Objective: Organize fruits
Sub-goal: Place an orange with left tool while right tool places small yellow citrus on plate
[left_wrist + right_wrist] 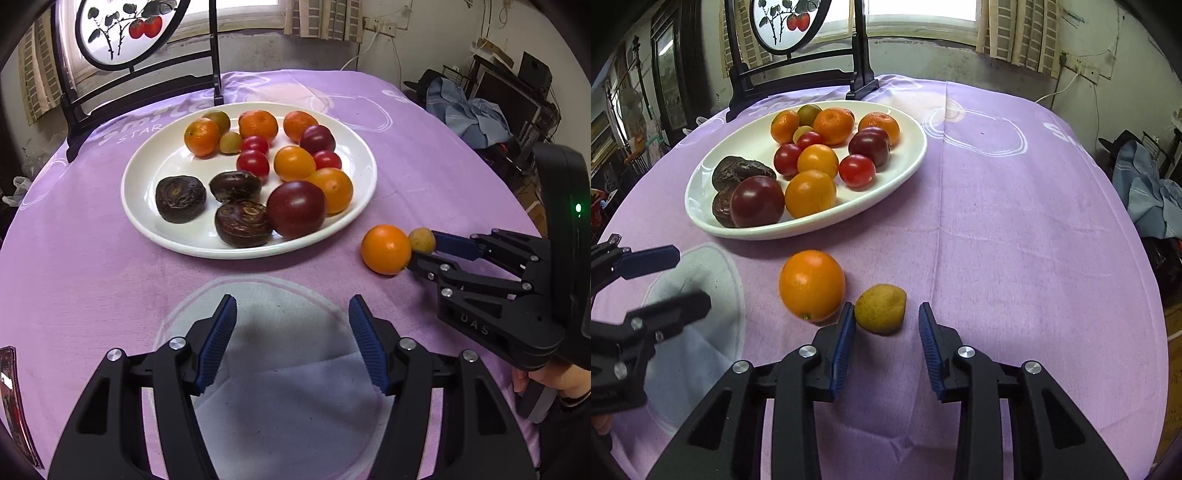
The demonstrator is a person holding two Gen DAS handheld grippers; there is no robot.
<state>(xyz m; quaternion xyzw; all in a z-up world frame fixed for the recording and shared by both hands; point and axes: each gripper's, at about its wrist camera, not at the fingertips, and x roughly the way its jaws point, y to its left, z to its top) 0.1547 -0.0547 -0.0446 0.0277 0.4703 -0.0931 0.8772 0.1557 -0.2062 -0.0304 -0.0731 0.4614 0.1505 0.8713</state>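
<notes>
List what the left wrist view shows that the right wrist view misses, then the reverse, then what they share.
Left wrist only: the hand holding the right tool, and that tool's green light. Right wrist only: a gap between the small yellowish fruit and one pad. Both: the white plate of fruit, the loose orange and the purple cloth.

Cloth: purple cloth (pixel 424 155) covering the counter.
Far left: dark wooden stand (pixel 147 85) with painted round panel (pixel 125 29).
Far right: crumpled blue fabric (pixel 469 114).
</notes>
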